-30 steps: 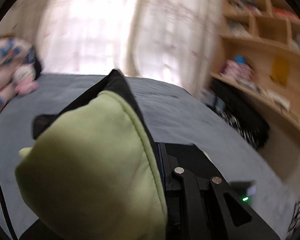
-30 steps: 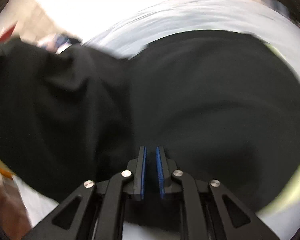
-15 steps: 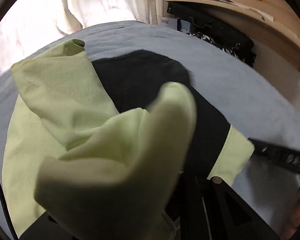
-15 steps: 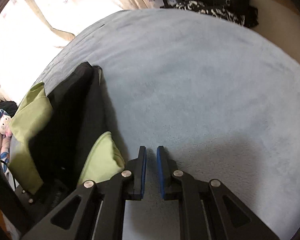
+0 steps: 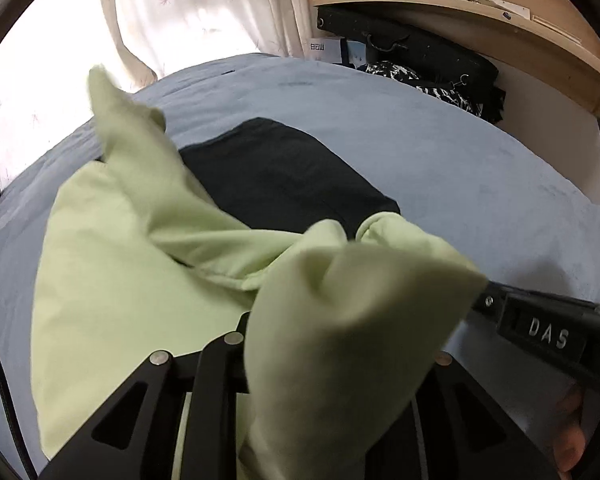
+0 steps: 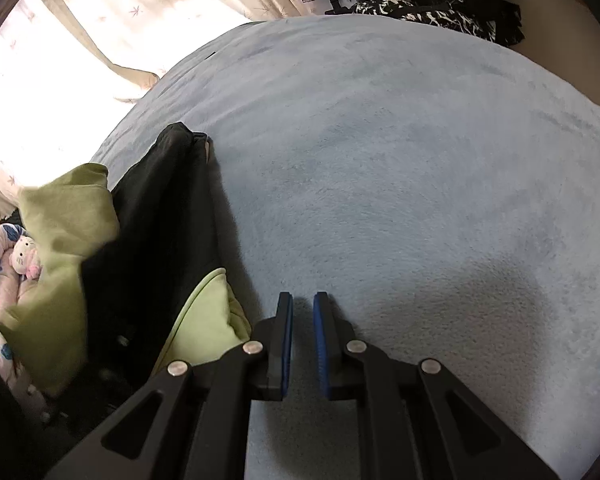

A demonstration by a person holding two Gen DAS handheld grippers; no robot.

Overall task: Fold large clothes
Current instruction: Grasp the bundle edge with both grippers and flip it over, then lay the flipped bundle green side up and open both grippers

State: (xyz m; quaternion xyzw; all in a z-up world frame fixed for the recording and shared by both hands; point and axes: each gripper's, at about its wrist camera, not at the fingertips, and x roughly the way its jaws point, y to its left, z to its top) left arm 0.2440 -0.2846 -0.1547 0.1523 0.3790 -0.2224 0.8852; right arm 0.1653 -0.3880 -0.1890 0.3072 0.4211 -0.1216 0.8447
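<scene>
The green-and-black garment [image 5: 148, 264] lies folded on the blue bed [image 5: 480, 168], a green sleeve draped across the left gripper [image 5: 332, 344], whose jaws are opening, while the right gripper [image 6: 303, 344], beside it, stands slightly parted, holding nothing.

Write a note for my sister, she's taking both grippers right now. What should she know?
Left hand-held gripper: jaws opening, the green sleeve of the green and black garment draped over them.
Right hand-held gripper: jaws a little apart, nothing between them, low over the blue bed cover.
Garment: lies on the cover, just left of the right hand-held gripper.
Done: one sleeve brought across the body.
Left: let go of the sleeve, smooth it, fold the rest.
</scene>
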